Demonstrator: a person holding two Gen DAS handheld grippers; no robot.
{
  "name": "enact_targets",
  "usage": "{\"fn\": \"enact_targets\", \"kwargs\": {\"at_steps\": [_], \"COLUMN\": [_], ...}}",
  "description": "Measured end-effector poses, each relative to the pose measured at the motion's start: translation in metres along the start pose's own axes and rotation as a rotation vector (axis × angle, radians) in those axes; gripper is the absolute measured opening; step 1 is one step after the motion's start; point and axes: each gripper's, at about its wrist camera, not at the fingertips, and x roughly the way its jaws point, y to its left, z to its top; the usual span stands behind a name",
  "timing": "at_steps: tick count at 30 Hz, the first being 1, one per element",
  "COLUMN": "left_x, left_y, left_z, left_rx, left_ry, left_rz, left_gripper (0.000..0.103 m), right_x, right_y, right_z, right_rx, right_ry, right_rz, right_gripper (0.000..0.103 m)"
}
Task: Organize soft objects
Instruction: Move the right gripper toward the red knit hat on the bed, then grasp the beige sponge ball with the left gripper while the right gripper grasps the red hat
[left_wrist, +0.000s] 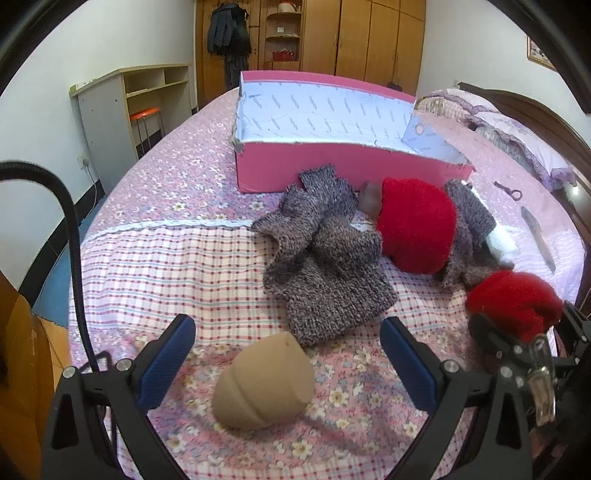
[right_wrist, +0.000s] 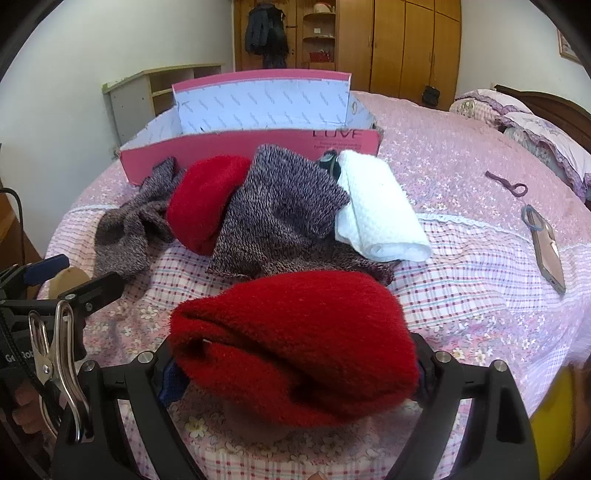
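Right gripper (right_wrist: 295, 363) clenched on red fuzzy bundle (right_wrist: 295, 343), bundle bulging forward past fingertips. Left gripper (left_wrist: 284, 363) spread wide, tan rolled item (left_wrist: 264, 384) lying on bedspread (left_wrist: 155, 258) between fingers, untouched. Step in hand, likely: carrying red bundle toward pink box (left_wrist: 332, 122). Next move calls for lift over grey knit pile (left_wrist: 325, 258), second red piece (left_wrist: 417, 225), white towel (right_wrist: 376, 214) straight ahead; box beyond, empty-looking.

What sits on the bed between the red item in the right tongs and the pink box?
In the right wrist view, a grey knit piece, another red item and a folded white cloth lie between the held red item and the pink box.
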Motion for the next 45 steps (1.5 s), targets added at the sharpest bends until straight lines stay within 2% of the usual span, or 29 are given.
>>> {"fn": "enact_targets", "kwargs": {"at_steps": [8, 14, 22, 27, 33, 42, 45], "left_x": [-0.020, -0.025, -0.026, -0.029, -0.029, -0.025, -0.024], "left_y": [0.008, 0.016, 0.016, 0.015, 0.011, 0.010, 0.014], "left_z": [-0.003, 0.001, 0.002, 0.000, 0.000, -0.002, -0.003], "left_rx": [0.002, -0.003, 0.002, 0.003, 0.013, 0.017, 0.017], "left_ry": [-0.007, -0.023, -0.020, -0.020, -0.023, -0.016, -0.016], "left_rz": [-0.032, -0.028, -0.045, -0.057, -0.059, -0.056, -0.048], "left_gripper": [0.102, 0.102, 0.102, 0.102, 0.102, 0.102, 0.102], "right_x": [-0.014, -0.024, -0.039, -0.043, -0.048, -0.049, -0.047], "right_y": [-0.006, -0.009, -0.006, 0.002, -0.008, -0.009, -0.008], "right_z": [0.001, 0.005, 0.012, 0.004, -0.004, -0.007, -0.007], "right_rx": [0.005, -0.017, -0.054, -0.101, -0.082, -0.116, -0.116], "right_ry": [-0.022, -0.038, -0.032, -0.021, -0.010, -0.018, -0.015], "right_rz": [0.031, 0.063, 0.143, 0.136, 0.148, 0.110, 0.106], "right_gripper": [0.091, 0.091, 0.091, 0.091, 0.091, 0.091, 0.087]}}
